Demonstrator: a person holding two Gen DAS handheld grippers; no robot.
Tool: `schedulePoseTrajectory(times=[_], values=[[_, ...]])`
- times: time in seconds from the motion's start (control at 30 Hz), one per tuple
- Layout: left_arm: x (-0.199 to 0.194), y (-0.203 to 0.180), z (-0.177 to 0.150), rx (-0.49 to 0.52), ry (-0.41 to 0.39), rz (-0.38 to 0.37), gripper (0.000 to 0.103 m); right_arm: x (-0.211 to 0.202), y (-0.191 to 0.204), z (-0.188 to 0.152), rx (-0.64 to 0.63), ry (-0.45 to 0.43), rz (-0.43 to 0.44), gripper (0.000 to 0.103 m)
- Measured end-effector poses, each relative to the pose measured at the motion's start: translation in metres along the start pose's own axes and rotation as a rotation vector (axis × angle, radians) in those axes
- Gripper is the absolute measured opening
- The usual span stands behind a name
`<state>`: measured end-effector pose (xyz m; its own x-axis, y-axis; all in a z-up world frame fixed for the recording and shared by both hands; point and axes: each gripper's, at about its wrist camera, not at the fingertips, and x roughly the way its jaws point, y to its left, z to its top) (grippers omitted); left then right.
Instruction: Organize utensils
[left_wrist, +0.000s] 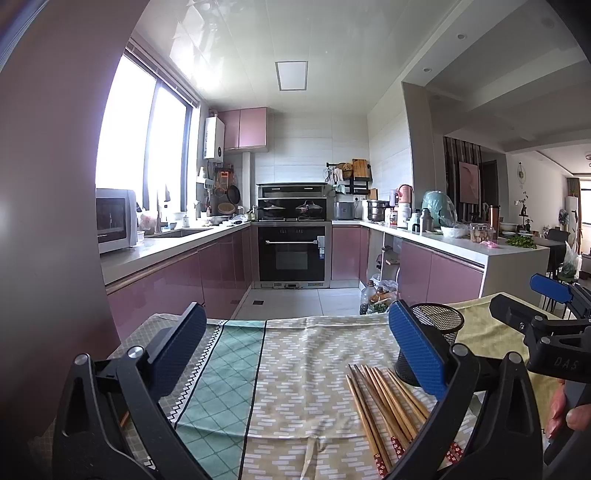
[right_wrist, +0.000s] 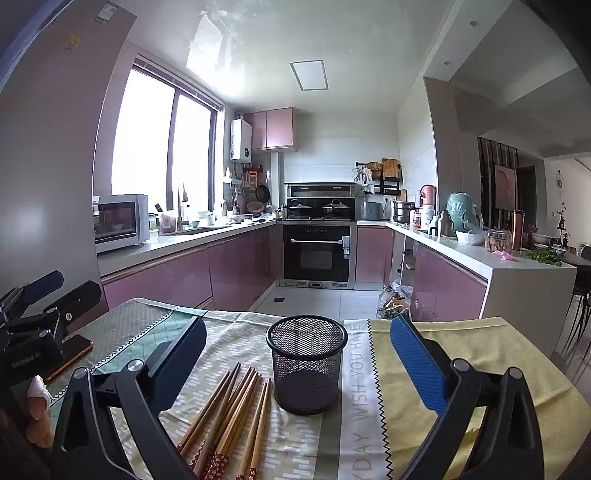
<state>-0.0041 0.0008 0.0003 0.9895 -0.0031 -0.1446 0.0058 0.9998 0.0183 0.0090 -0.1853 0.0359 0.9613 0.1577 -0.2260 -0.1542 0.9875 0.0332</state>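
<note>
Left gripper (left_wrist: 295, 354) hovers with fingers spread wide, holding nothing, over the cloth-covered desk (left_wrist: 295, 369). Chopsticks (right_wrist: 229, 417) lie loose just left of the upright mesh cup (right_wrist: 306, 362). Right gripper (right_wrist: 299, 362) gapes wide too, empty, framing the cup.

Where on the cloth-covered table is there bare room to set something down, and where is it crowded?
Free: the yellow cloth right of the black mesh cup, and the green checked cloth left of the wooden chopsticks. Crowded: the middle, where chopsticks lie close beside the cup, and the left edge, where a flat dark phone-like object lies.
</note>
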Motion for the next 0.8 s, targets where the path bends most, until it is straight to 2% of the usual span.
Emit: schedulePoseTrajectory(times=[0.8], values=[[0.0008, -0.0033, 0.0003, 0.002, -0.008, 0.003, 0.097, 0.0011, 0.0001, -0.0008, 0.004, 0.000, 0.000, 0.096]])
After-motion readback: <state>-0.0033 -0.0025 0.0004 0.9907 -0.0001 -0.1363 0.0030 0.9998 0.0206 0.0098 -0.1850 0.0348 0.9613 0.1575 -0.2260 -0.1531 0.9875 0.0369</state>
